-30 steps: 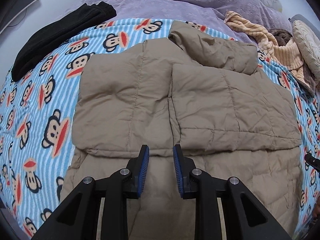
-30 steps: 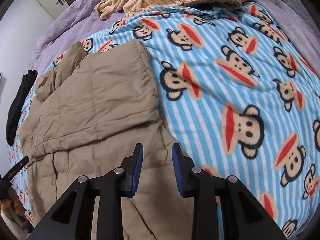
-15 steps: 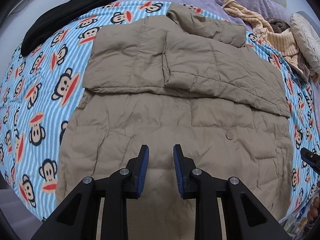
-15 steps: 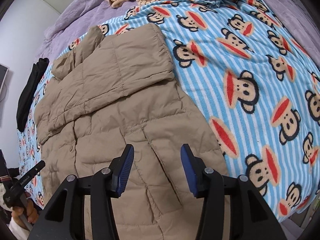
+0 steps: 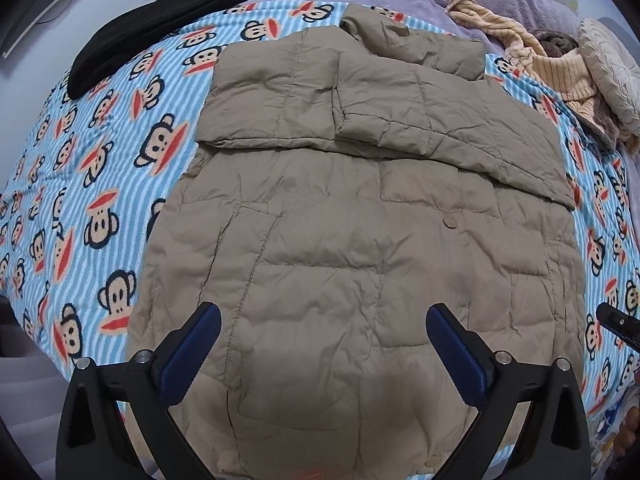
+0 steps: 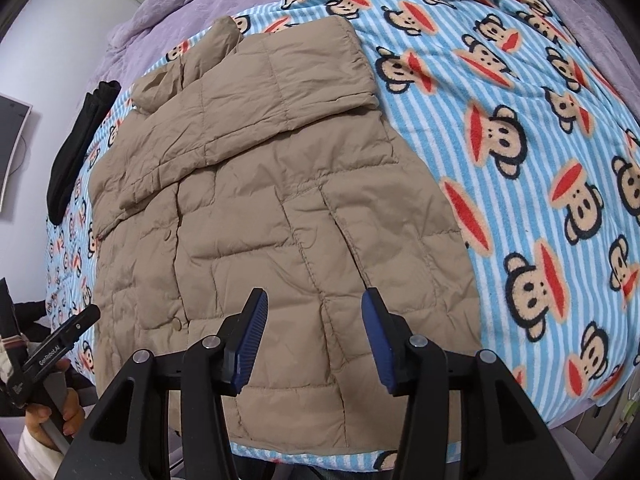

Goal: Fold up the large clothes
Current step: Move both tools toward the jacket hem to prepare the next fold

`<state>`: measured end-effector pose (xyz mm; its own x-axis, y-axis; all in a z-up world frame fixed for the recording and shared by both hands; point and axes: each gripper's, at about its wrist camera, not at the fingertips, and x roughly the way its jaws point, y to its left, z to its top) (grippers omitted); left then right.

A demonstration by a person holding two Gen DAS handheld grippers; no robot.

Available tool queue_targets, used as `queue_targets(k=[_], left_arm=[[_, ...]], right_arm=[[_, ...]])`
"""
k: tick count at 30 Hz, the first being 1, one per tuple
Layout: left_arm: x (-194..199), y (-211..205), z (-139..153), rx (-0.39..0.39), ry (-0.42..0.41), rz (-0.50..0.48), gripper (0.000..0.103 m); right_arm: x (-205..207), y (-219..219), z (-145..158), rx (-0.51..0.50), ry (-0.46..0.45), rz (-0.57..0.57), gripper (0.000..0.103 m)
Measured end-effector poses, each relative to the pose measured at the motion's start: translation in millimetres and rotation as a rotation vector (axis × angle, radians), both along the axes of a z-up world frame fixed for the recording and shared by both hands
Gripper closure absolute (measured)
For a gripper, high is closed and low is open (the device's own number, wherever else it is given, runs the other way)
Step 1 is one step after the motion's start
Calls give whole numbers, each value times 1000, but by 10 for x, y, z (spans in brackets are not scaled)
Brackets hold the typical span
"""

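The fingers (image 5: 204, 332) of the left gripper (image 5: 323, 330) are spread wide, far wider than half a second ago, hovering over the hem of the tan puffer jacket (image 5: 360, 248) with nothing between them. The right gripper (image 6: 314, 320) is parted too, empty, above the same hem. The jacket is quilted, crinkled and matte, lying flat with both sleeves folded across its chest on a fleecy blue-striped monkey-print blanket (image 6: 540, 160) covering the bed. A black garment (image 5: 152, 28) lies near the far edge.
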<state>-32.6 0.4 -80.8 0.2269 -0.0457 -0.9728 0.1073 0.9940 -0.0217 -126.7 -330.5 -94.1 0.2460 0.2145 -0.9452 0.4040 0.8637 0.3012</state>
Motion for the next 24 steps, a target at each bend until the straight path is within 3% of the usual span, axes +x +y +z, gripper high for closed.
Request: queue_targets(k=[10,17,24], left_arm=[[-213,34,22,34,12,5,0],[-308,264,-3,48,5,17,0],[-493,525,-165,2,46,-14,0]], right_arm=[[-141,121,80,25,-23,12,21],[-251,247,43,58,-22,-34,20],[-485,528,-59,82,-11,-74,18]])
